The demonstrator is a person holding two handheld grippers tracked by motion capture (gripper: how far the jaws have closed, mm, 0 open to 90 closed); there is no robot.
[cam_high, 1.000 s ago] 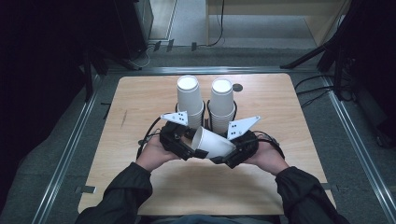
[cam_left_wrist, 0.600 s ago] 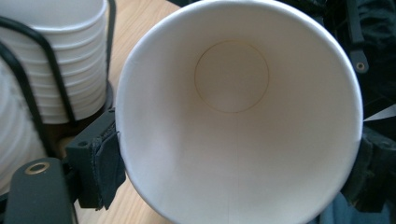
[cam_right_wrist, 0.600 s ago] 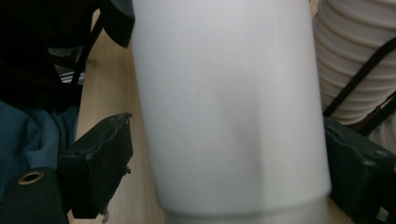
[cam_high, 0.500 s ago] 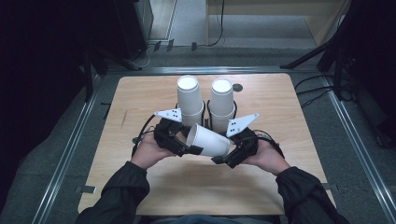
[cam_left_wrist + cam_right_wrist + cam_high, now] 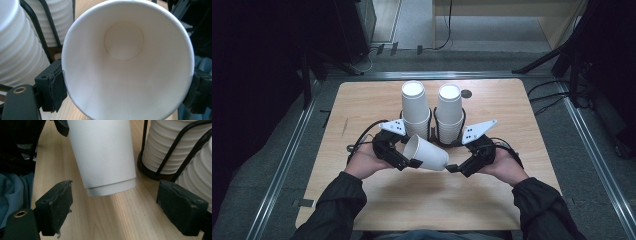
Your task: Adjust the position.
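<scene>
We have one paper cup (image 5: 426,153) lying on its side in the air above the counter (image 5: 422,200), just in front of the two stacks (image 5: 416,112) in their wire rack (image 5: 432,131). The left gripper (image 5: 408,159) has it: in the left gripper view the cup's (image 5: 127,60) rim sits squarely between the jaws, one pad (image 5: 56,88) pressed against each side of the rim, and we look straight down into the empty cup to its base. So those jaws are closed about as far as the rim allows, and the paper does not look crushed.

The right gripper (image 5: 454,168) holds nothing. Its jaws stand wide apart, and in the right gripper view the cup's (image 5: 103,157) narrow base hangs between and slightly beyond their tips, touching neither pad (image 5: 58,202). The rack (image 5: 162,162) and a stack (image 5: 170,142) lie past the far-side jaw.

We judge the step in hand to be a handover, or a two-handed grasp, of a single cup apart from the stacks. The next move calls for us to slide the right jaws forward until the base is well between the pads, close gently so the thin wall does not buckle, and only then let the left jaws open off the rim.
</scene>
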